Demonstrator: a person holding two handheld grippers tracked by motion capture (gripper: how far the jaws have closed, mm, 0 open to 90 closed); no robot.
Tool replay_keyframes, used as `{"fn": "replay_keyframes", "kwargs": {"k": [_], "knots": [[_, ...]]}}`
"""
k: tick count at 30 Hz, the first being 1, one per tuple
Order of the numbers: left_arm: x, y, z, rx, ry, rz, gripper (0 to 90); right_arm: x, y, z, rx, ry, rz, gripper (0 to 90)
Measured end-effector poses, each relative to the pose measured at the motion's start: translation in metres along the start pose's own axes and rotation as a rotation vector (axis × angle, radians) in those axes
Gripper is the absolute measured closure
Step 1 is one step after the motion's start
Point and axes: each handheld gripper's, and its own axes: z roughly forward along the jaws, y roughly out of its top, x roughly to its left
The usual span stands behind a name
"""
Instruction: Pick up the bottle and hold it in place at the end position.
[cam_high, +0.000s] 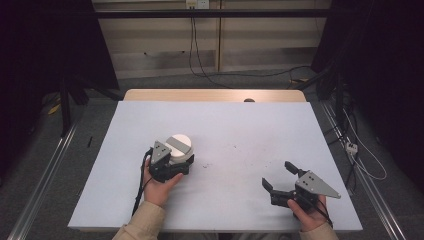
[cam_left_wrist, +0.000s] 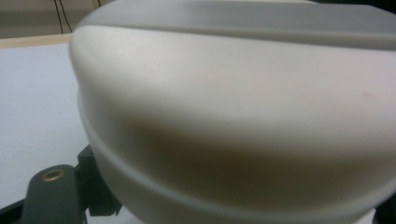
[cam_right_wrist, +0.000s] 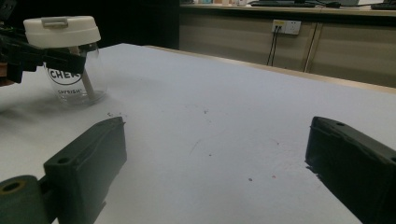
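Note:
A clear glass jar (cam_high: 179, 146) with a white lid stands left of the table's middle. My left gripper (cam_high: 180, 159) is shut on it from the near side, jaws clamped just under the lid. In the left gripper view the lid (cam_left_wrist: 233, 93) looms very close and blurred. The right gripper view shows the jar (cam_right_wrist: 70, 65) at far left, printed lettering on its glass and a pale stick inside. My right gripper (cam_high: 277, 175) rests at the near right of the table, jaws wide apart with bare table between them (cam_right_wrist: 217, 128).
A pale sheet (cam_high: 235, 125) covers the table, with a wooden edge (cam_high: 215, 95) showing at the far side. Small dark specks (cam_high: 235, 147) dot the middle. Cables (cam_high: 192, 50) hang from a wall socket beyond the table. Dark stands flank both sides.

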Motion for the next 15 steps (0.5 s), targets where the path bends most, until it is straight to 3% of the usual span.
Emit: {"fn": "replay_keyframes", "kwargs": {"k": [10, 15], "knots": [[-0.001, 0.005, -0.001, -0.026, -0.024, 0.013, 18.1, 0.000, 0.001, -0.001, -0.007, 0.000, -0.006, 4.7], [-0.004, 0.011, -0.001, -0.022, -0.053, 0.042, 18.5, -0.001, 0.001, -0.002, -0.010, -0.006, -0.006, 4.7]]}}
